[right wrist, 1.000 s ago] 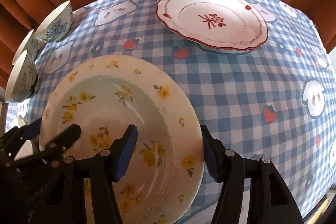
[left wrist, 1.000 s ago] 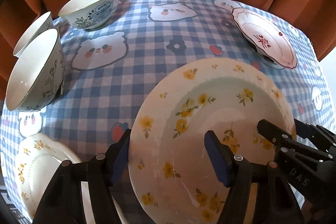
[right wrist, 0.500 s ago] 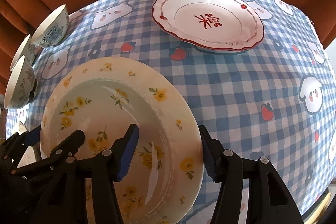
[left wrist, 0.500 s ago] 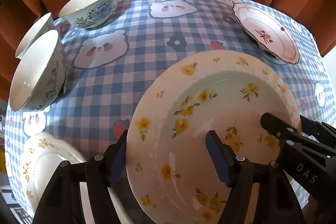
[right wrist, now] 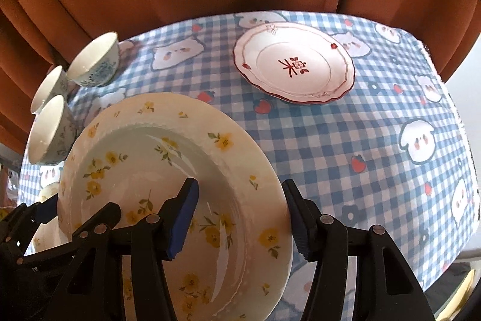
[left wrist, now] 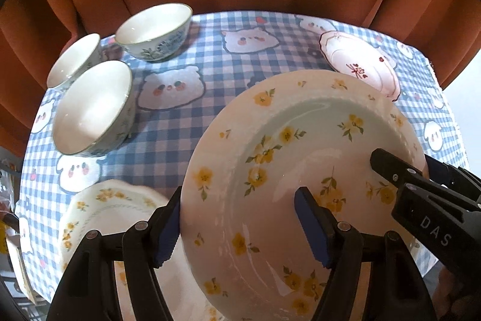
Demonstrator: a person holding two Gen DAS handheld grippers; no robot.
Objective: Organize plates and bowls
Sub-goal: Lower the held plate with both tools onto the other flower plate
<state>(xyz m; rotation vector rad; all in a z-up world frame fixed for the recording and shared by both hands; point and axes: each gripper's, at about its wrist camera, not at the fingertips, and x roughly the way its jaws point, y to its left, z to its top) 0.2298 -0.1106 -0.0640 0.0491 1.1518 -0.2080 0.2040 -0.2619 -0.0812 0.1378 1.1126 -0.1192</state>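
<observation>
Yellow-flowered plate (left wrist: 300, 158) lifted above checked tablecloth (left wrist: 186, 140), tilted, left gripper (left wrist: 240, 226) clamped across its left rim, right gripper (right wrist: 240, 217) clamped across its right rim, one pad inside, one beneath, red-rimmed plate (right wrist: 293, 66) beyond.

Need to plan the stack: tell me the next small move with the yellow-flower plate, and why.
Probably carry the plate sideways over the matching plate on the cloth and lower it there. The left gripper and right gripper each straddle a rim, the plate looks clear of the cloth, and the matching one lies beside it.
</observation>
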